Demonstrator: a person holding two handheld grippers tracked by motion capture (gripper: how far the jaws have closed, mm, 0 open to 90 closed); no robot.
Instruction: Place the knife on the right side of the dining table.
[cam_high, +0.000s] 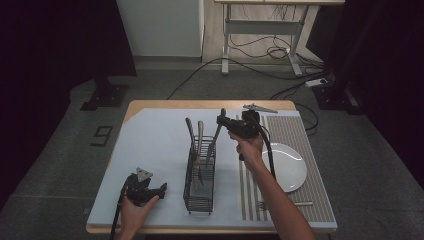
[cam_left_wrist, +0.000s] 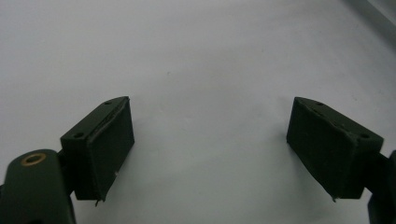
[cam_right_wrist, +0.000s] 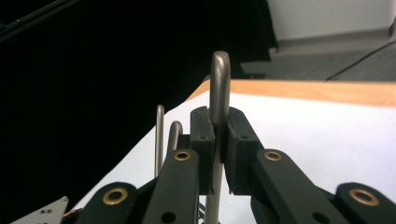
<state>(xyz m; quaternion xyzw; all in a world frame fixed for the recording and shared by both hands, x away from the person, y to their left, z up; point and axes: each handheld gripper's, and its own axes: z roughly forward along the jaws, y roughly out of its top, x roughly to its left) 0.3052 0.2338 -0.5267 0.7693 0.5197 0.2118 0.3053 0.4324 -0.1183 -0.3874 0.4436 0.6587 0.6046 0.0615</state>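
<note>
Right claw (cam_right_wrist: 219, 154) pinching a metal utensil handle (cam_right_wrist: 219, 88) above the wire caddy (cam_high: 199, 180), left claw (cam_left_wrist: 210, 144) spread wide over bare tabletop (cam_left_wrist: 205, 60).

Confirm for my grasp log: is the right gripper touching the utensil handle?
Touching. The right gripper view shows the right gripper with both jaws pressed against the utensil handle.

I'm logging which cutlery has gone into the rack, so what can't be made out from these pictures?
- Working end of the utensil clamped in the right tongs: hidden by the jaws in the right gripper view; too small inside the wire caddy in the high view.
- The two utensils already in the caddy: type unclear, only handles show.
- Item beside the white plate near the front edge: too small to identify.
</note>
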